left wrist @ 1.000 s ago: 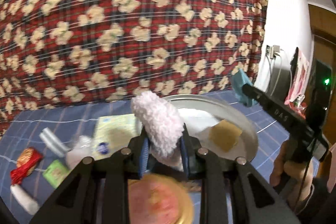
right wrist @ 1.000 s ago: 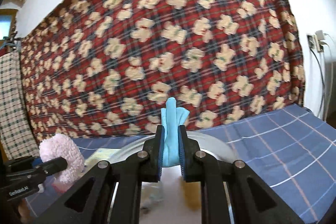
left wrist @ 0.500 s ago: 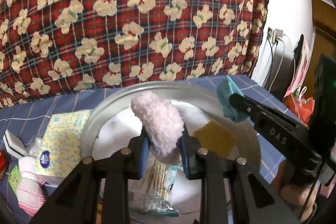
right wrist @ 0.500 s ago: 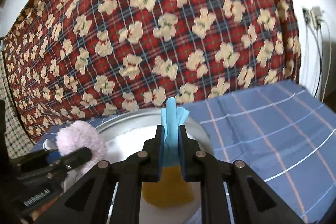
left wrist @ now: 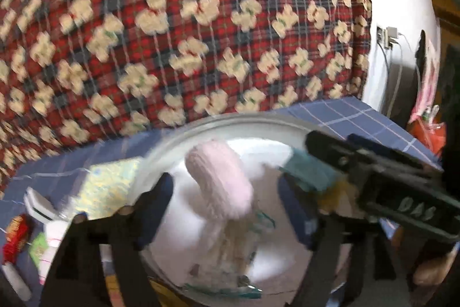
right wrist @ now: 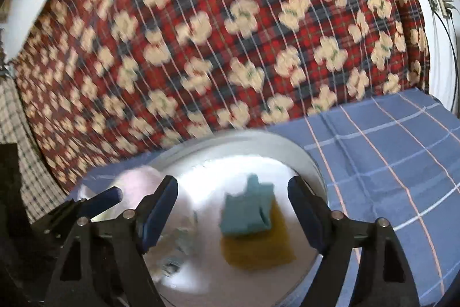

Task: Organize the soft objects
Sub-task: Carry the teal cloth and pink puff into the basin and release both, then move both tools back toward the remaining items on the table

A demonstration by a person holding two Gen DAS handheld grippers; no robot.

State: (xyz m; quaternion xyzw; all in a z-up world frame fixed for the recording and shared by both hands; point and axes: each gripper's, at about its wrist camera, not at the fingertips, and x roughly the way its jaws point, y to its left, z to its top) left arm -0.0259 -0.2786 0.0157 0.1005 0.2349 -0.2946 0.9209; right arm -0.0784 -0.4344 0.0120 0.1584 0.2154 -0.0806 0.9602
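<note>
A round metal basin (left wrist: 230, 120) (right wrist: 304, 154) sits on the blue checked cloth. My left gripper (left wrist: 227, 192) is open over it, and the fluffy pink roll (left wrist: 221, 180) stands free between its spread fingers. My right gripper (right wrist: 233, 197) is open too, and the teal cloth (right wrist: 247, 212) lies loose in the basin on a yellow sponge (right wrist: 258, 246). In the left wrist view the teal cloth (left wrist: 307, 169) shows beside the right gripper's finger (left wrist: 373, 177). In the right wrist view the pink roll (right wrist: 138, 180) is at the basin's left. Both views are blurred.
A red plaid blanket with cream bears (left wrist: 187, 33) rises behind the basin. A clear bag of cotton swabs (left wrist: 227, 243) lies in the basin. Left of it lie a yellow tissue pack (left wrist: 106, 186), a white clip (left wrist: 37, 203), a red packet (left wrist: 14, 235) and a green packet (left wrist: 38, 248).
Both grippers moved forward over the basin and opened. The pink roll left the left jaws and the teal cloth dropped from the right jaws onto the yellow sponge.
</note>
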